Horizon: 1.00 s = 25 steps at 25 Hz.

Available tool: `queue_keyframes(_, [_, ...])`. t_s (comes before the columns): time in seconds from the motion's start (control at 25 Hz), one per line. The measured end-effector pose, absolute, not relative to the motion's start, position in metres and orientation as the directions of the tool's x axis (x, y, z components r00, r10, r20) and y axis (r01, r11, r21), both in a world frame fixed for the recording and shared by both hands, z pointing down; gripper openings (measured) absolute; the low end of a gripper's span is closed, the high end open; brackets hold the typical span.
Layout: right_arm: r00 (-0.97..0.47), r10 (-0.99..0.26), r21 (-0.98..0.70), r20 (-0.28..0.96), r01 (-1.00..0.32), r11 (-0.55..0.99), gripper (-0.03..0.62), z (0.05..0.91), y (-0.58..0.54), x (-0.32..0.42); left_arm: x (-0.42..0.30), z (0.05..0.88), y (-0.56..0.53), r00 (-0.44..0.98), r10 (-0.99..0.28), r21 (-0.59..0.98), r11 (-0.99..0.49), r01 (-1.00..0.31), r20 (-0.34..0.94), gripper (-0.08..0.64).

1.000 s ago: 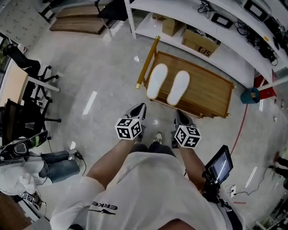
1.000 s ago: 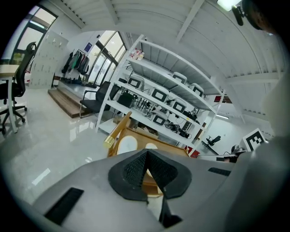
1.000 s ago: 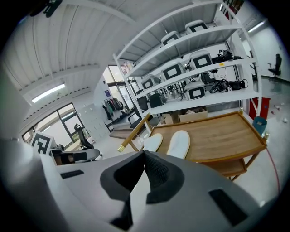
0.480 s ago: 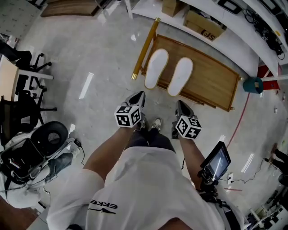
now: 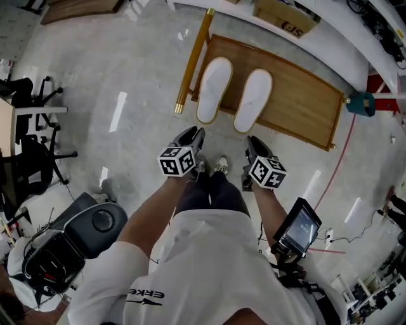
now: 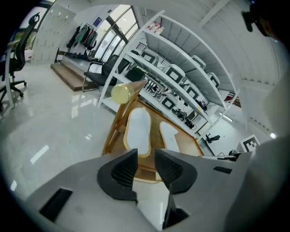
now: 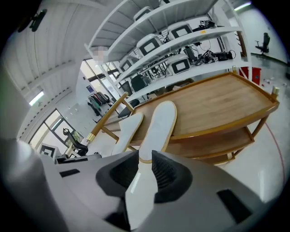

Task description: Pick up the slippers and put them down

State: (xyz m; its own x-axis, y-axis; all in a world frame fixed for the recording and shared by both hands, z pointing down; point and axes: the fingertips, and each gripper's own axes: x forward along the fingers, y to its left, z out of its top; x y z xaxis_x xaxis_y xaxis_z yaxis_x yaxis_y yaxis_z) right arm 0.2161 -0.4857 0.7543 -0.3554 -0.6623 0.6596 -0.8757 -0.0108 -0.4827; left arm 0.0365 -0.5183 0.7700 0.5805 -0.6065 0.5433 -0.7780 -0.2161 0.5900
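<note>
Two white slippers lie side by side, soles up, on a low wooden cart [image 5: 304,95]: the left slipper [image 5: 214,89] and the right slipper [image 5: 252,99]. My left gripper [image 5: 193,136] hovers short of the cart's near edge, in line with the left slipper [image 6: 138,131]. In the left gripper view its jaws [image 6: 145,170] are opening, with nothing between them. My right gripper [image 5: 252,145] hangs just before the right slipper [image 7: 158,124]. Its jaws [image 7: 145,170] are opening too and hold nothing. The slippers' heel ends overhang the cart's near edge.
The cart has a yellow handle bar [image 5: 192,60] on its left side. White shelving with cardboard boxes [image 5: 288,16] runs behind it. Office chairs [image 5: 25,127] stand at the left, a grey machine [image 5: 76,241] at lower left. A small screen [image 5: 297,228] hangs by my right arm.
Both grippers have come lower, still side by side short of the cart. The slippers have not shifted on the cart.
</note>
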Motion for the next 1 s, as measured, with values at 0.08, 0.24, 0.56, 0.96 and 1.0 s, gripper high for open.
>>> queue_keyframes(0.08, [-0.368, -0.659, -0.513, 0.656, -0.858, -0.031, 0.094, 0.763, -0.49, 0.218, 0.041, 0.779, -0.522, 0.599, -0.591, 0.621, -0.2, -0.757, 0.54, 0.124])
queue_keyframes(0.24, [-0.399, -0.654, -0.572, 0.643, -0.817, -0.065, 0.141, 0.779, -0.497, 0.217, 0.045, 0.796, -0.527, 0.615, -0.583, 0.657, -0.176, -0.733, 0.53, 0.167])
queue_keyframes(0.56, [-0.443, -0.659, -0.674, 0.608, -0.726, -0.134, 0.19, 0.799, -0.509, 0.214, 0.057, 0.813, -0.539, 0.655, -0.577, 0.719, -0.159, -0.677, 0.489, 0.241])
queue_keyframes(0.96, [-0.486, -0.676, -0.757, 0.554, -0.633, -0.166, 0.21, 0.813, -0.523, 0.214, 0.06, 0.826, -0.562, 0.66, -0.607, 0.771, -0.119, -0.626, 0.443, 0.249])
queue_keyframes(1.0, [-0.489, -0.677, -0.762, 0.55, -0.626, -0.167, 0.21, 0.813, -0.523, 0.214, 0.06, 0.826, -0.564, 0.66, -0.608, 0.771, -0.12, -0.625, 0.441, 0.249])
